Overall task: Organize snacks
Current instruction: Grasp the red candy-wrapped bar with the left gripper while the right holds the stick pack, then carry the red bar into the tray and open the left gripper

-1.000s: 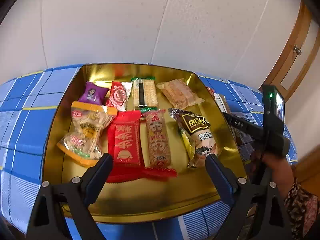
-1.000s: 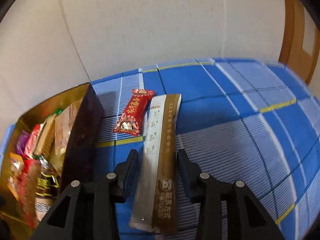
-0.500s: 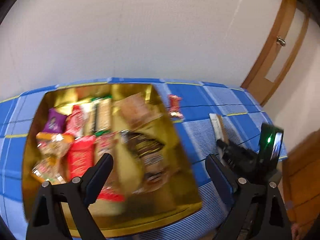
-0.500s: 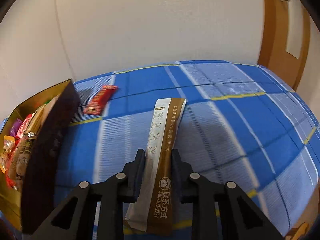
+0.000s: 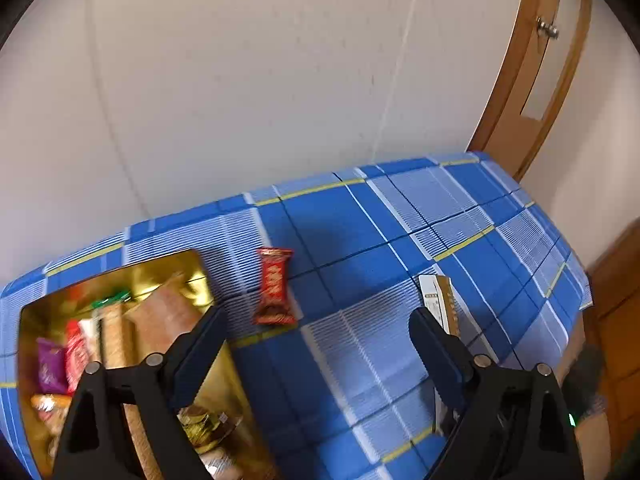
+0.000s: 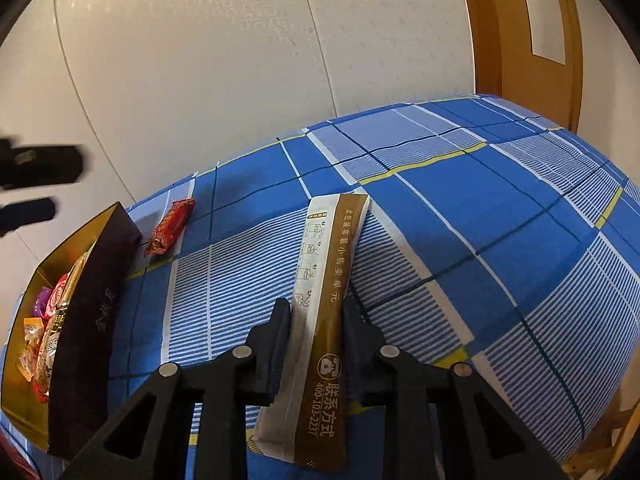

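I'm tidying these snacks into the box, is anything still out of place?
Yes. A red snack packet lies loose on the checked cloth beside the gold box, and the right gripper holds a brown-and-white sachet outside it.

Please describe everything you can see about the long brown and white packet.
The long brown and white packet is a slim, flat stick sachet, apparently of matte foil. One long half is white with small line drawings, the other brown with Chinese text and a phone number. It looks sealed and undamaged. The right tool is shut on its middle; its far end points away over the blue checked cloth.
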### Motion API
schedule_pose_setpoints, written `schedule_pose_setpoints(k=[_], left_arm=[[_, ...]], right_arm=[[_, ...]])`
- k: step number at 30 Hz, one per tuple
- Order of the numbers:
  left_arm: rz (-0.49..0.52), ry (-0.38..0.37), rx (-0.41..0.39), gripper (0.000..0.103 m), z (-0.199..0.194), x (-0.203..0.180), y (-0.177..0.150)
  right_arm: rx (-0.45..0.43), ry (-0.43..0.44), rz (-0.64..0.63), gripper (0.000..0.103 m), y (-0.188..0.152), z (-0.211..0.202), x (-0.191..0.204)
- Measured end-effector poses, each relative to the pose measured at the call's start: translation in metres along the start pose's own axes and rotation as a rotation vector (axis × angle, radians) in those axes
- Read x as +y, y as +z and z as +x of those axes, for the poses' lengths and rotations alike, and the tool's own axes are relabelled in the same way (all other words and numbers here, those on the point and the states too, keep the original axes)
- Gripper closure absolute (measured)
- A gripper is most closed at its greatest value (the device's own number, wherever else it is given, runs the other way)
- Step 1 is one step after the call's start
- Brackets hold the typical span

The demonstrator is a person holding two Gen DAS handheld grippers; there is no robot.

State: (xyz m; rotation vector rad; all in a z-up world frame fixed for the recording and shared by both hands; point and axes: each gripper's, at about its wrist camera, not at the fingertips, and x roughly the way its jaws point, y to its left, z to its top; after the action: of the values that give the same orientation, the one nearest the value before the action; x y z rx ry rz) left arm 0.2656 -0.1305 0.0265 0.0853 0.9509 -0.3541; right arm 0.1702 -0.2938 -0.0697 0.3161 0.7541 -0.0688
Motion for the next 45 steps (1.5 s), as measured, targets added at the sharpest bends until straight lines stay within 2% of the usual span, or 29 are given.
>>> schedule_pose_setpoints(k=[5,13,15,21,23,25,28,31,32,33,35,41,43,44,45], left_arm=[[0.035,0.066,0.041,0.017,0.044,-0.006,0.015],[0.029,0.135,0.109,0.020,0.089,0.002,0.014],[0.014,0.143,0.129,0.026,0.098,0.005,0.013],[-0.005,0.170,0.160,0.034,0.113,0.007,0.018],[0.011,0.204,0.178,0.041,0.119,0.004,0.020],[0.015,0.225,0.182,0.042,0.123,0.003,0.021],[0.007,0.219,0.176,0.045,0.122,0.004,0.022],[0.019,0.202,0.168,0.052,0.116,0.003,0.018],[0.023,0.177,0.171,0.065,0.115,0.001,0.017],[0.024,0.135,0.189,0.069,0.116,-0.002,0.015],[0.039,0.122,0.214,0.069,0.119,-0.009,0.009],[0.039,0.121,0.196,0.068,0.120,-0.014,0.005],[0.042,0.145,0.196,0.058,0.121,-0.013,0.009],[0.037,0.165,0.193,0.047,0.121,-0.013,0.009],[0.025,0.166,0.186,0.041,0.121,-0.012,0.009]], right_arm=[[0.000,0.025,0.026,0.077,0.000,0.000,-0.005],[0.006,0.050,0.057,0.076,0.001,0.000,-0.009],[0.008,0.059,0.071,0.076,0.001,0.000,-0.010],[0.010,0.062,0.072,0.076,0.001,0.000,-0.010],[0.010,0.062,0.073,0.076,0.002,0.000,-0.010],[0.010,0.065,0.078,0.076,0.002,0.000,-0.011],[0.011,0.068,0.086,0.076,0.002,0.000,-0.012],[0.011,0.068,0.091,0.076,0.002,0.000,-0.012],[0.010,0.067,0.091,0.076,0.002,0.000,-0.012],[0.010,0.067,0.091,0.076,0.002,0.000,-0.011],[0.010,0.068,0.091,0.076,0.002,0.000,-0.011],[0.011,0.077,0.099,0.076,0.002,0.001,-0.013],[0.013,0.081,0.105,0.076,0.002,0.001,-0.014],[0.013,0.083,0.107,0.076,0.002,0.001,-0.014],[0.014,0.085,0.109,0.076,0.003,0.001,-0.014]])
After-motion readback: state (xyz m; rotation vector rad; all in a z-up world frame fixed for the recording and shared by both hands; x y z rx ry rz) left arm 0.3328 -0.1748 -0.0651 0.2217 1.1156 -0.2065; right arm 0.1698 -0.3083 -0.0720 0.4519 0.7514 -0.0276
